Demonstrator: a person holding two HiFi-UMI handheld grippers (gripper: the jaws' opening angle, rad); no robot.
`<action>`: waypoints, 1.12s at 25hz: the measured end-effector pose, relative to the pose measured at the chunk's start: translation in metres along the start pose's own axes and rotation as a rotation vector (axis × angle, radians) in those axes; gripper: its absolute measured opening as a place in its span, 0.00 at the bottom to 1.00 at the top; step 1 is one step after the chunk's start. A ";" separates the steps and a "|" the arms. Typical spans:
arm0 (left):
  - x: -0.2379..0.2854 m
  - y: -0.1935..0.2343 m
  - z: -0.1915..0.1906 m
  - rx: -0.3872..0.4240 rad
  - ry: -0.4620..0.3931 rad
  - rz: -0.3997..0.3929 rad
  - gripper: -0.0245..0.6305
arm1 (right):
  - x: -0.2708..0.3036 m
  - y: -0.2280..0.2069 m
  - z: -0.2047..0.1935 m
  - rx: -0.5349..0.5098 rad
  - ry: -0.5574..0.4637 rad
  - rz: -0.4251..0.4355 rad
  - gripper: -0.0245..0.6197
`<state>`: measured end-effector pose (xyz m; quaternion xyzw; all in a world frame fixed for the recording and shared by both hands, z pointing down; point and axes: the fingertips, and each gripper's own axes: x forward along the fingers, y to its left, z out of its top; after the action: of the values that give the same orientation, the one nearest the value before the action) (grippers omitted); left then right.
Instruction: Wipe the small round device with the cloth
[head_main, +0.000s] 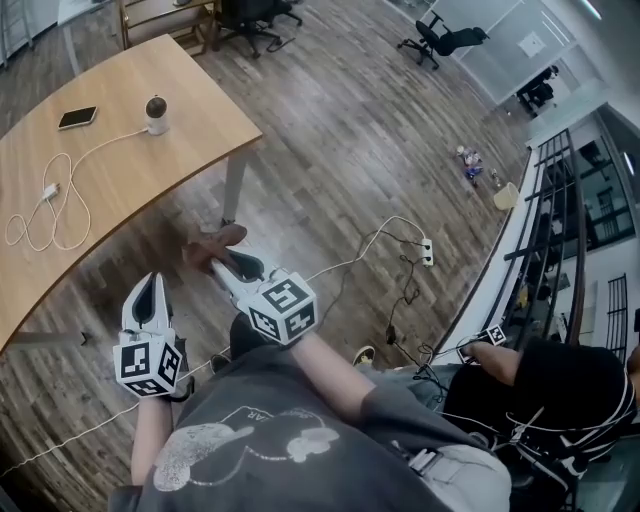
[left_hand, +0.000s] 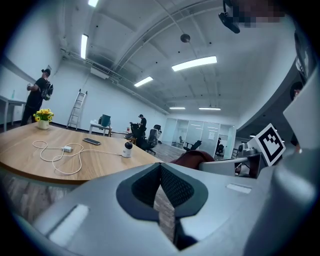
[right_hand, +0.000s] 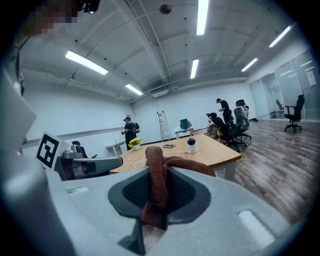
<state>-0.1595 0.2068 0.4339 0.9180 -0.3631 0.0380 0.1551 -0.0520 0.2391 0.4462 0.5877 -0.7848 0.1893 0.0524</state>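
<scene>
The small round device (head_main: 156, 113), white with a dark top, stands near the far edge of the wooden table (head_main: 150, 170); it also shows in the left gripper view (left_hand: 128, 149) and the right gripper view (right_hand: 191, 145). My right gripper (head_main: 228, 262) is shut on a brown cloth (head_main: 213, 249), which bulges up between the jaws (right_hand: 156, 172). The right gripper (right_hand: 155, 200) hangs over the floor, short of the table's edge. My left gripper (head_main: 150, 283) is lower left of it, shut with nothing in it (left_hand: 162, 200). The cloth (left_hand: 192, 158) shows past its jaws.
A phone (head_main: 78, 117) and a looped white cable (head_main: 50, 205) lie on the table. A power strip (head_main: 427, 252) with cords lies on the wood floor. A seated person in black (head_main: 560, 400) is at the right. Office chairs (head_main: 445, 40) stand far off.
</scene>
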 end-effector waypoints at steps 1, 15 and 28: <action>0.003 0.000 -0.001 -0.001 0.003 0.000 0.07 | 0.000 -0.003 0.000 0.001 0.000 -0.004 0.13; 0.100 0.034 0.014 0.048 0.038 0.071 0.07 | 0.088 -0.088 0.043 0.020 -0.003 0.062 0.13; 0.200 0.065 0.038 0.014 0.034 0.176 0.07 | 0.157 -0.166 0.073 0.012 0.059 0.150 0.13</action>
<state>-0.0587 0.0187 0.4509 0.8828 -0.4393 0.0696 0.1511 0.0669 0.0318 0.4653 0.5218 -0.8236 0.2146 0.0576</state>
